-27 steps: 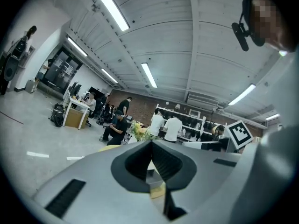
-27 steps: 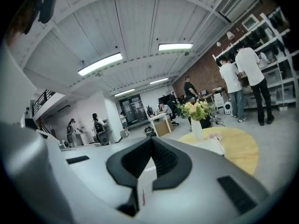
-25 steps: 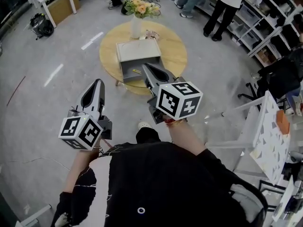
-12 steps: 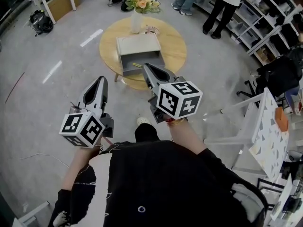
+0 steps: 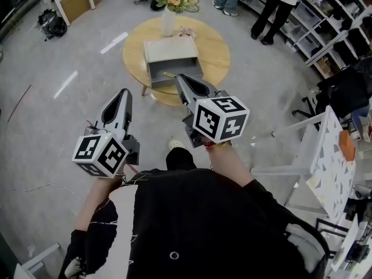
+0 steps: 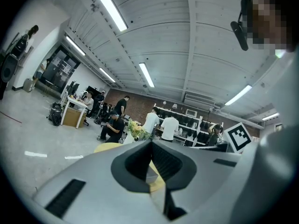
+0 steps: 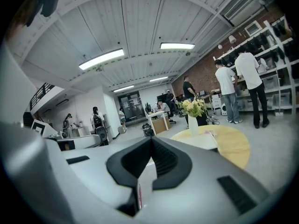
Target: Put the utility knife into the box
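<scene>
- We stand on a grey floor before a round wooden table [image 5: 216, 54] bearing the box [image 5: 170, 49].
- The utility knife [image 5: 169, 74] lies in the box's open drawer.
- Our left gripper [image 5: 123, 93] and right gripper [image 5: 180, 78] are clenched, empty.

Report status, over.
Left gripper and right gripper shut, empty, facing the table. Yellow utility knife, it seems, lies in the open box. Nothing blocks it.
</scene>
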Available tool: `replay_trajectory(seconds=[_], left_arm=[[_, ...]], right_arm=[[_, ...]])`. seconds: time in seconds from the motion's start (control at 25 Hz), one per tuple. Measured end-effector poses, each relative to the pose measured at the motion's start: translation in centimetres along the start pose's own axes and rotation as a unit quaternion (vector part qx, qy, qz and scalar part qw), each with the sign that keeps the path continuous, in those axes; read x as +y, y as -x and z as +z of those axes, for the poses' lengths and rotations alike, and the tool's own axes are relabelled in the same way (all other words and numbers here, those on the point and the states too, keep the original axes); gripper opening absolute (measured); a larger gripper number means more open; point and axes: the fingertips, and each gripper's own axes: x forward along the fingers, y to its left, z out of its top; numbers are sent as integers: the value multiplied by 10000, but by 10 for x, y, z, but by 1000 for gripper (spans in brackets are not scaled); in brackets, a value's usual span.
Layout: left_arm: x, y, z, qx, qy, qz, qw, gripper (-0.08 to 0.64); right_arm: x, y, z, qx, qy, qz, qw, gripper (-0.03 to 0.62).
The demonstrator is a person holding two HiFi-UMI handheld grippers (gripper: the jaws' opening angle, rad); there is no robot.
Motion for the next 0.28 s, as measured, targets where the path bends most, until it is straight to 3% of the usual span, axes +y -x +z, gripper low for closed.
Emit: replay_trajectory(seconds=[0.28], left_arm=[[-1, -3, 3, -83, -4, -16, 10000, 11]], right_arm=[[0, 0, 1, 5, 66, 30, 10000, 5]])
